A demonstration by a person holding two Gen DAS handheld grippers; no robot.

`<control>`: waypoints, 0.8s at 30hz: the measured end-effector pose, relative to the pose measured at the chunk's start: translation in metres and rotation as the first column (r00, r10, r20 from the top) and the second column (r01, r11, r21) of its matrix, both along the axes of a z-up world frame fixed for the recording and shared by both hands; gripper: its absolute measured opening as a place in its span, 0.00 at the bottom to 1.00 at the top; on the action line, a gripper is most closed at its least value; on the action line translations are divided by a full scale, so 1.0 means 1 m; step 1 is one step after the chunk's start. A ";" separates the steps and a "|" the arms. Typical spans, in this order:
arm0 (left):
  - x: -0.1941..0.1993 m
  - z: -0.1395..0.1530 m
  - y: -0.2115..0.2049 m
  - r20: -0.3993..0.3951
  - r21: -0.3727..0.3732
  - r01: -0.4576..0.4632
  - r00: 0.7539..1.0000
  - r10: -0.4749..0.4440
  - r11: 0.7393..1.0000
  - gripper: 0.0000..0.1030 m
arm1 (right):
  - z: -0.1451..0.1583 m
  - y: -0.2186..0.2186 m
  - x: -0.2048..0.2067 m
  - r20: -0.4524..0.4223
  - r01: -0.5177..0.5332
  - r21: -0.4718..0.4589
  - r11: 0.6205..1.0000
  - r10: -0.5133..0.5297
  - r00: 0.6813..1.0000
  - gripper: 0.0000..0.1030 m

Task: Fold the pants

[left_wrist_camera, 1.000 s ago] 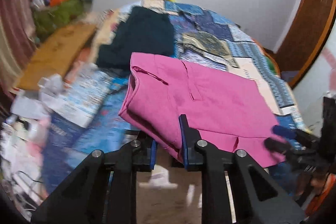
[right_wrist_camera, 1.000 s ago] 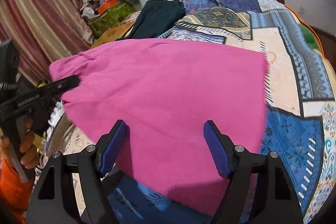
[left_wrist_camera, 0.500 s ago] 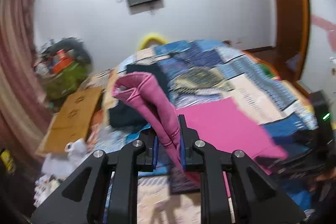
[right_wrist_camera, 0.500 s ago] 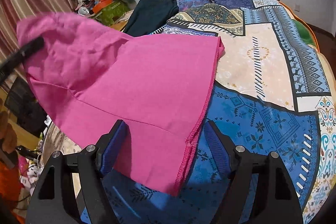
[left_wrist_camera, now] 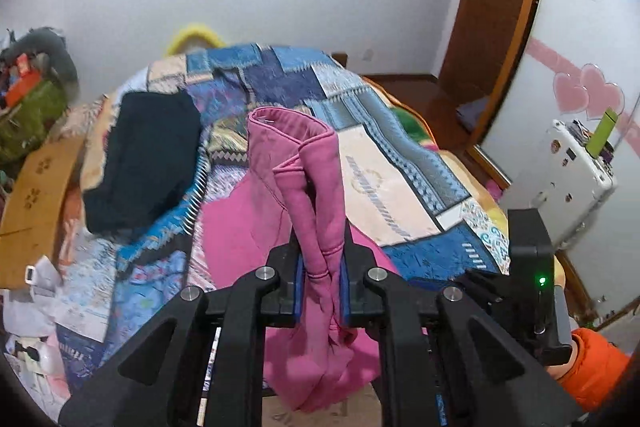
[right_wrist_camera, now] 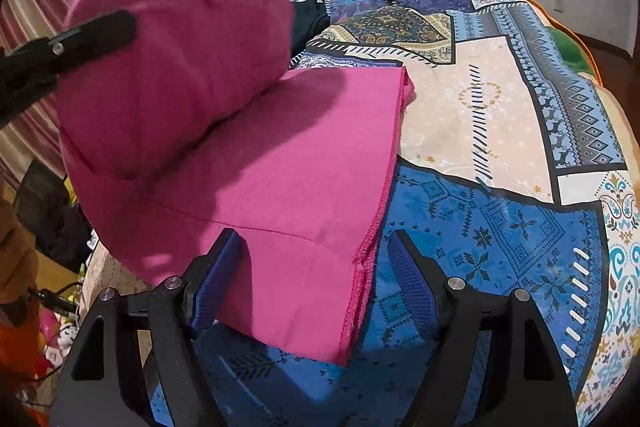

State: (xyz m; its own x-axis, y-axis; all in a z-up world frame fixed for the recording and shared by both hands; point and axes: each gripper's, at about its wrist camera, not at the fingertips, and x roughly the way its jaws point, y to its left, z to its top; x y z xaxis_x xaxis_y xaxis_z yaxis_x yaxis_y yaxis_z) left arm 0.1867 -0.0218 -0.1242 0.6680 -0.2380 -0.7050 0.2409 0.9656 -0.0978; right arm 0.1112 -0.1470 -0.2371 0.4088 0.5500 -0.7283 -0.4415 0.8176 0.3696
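Since a second ago you have lifted the waistband end of the pink pants (left_wrist_camera: 316, 195) off the bed (right_wrist_camera: 500, 131) and swung it up and across. Your left tongs (left_wrist_camera: 322, 287) have just been closing further and now pinch that bunched cloth narrowly between the pads, so the waistband stands up directly ahead of them. That reads as the fold halfway over: the raised half arches above the half lying flat on the bed.

Your right tongs (right_wrist_camera: 312, 283) hang wide with nothing held; the hem edge of the flat half runs between the jaws, nearer the right one, untouched. I cannot tell whether the left pad touches the cloth.

Ahead and to the right of the right tongs the quilt lies bare, so there is room to lay the waistband down. Farther off, ahead-left of the left tongs, a dark folded garment (left_wrist_camera: 144, 159) sits apart from the pants.
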 end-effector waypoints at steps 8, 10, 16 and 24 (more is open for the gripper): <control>-0.008 -0.011 -0.010 -0.076 0.003 0.070 0.995 -0.070 0.998 0.36 | 0.000 0.000 0.000 0.001 0.000 0.000 1.000 0.000 1.000 0.71; -0.010 -0.007 -0.008 -0.068 -0.001 0.065 0.996 -0.065 0.998 0.45 | 0.000 0.001 0.000 0.001 0.001 0.001 1.000 -0.001 1.000 0.71; 0.006 0.004 0.014 -0.034 0.033 0.000 0.999 0.001 0.999 0.56 | -0.001 0.000 0.001 0.001 0.000 0.000 1.000 0.000 1.000 0.71; 0.076 -0.014 0.038 -0.104 0.108 -0.007 0.994 0.018 0.994 0.74 | 0.004 -0.005 -0.001 0.004 0.009 -0.017 1.000 -0.009 1.000 0.71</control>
State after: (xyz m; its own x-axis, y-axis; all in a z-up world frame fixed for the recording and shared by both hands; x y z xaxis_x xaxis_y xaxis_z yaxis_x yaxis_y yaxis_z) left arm 0.2623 0.0160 -0.1377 0.5919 -0.1497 -0.7920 0.2228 0.9747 -0.0177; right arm 0.1099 -0.1524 -0.2334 0.4167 0.5341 -0.7356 -0.4356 0.8275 0.3541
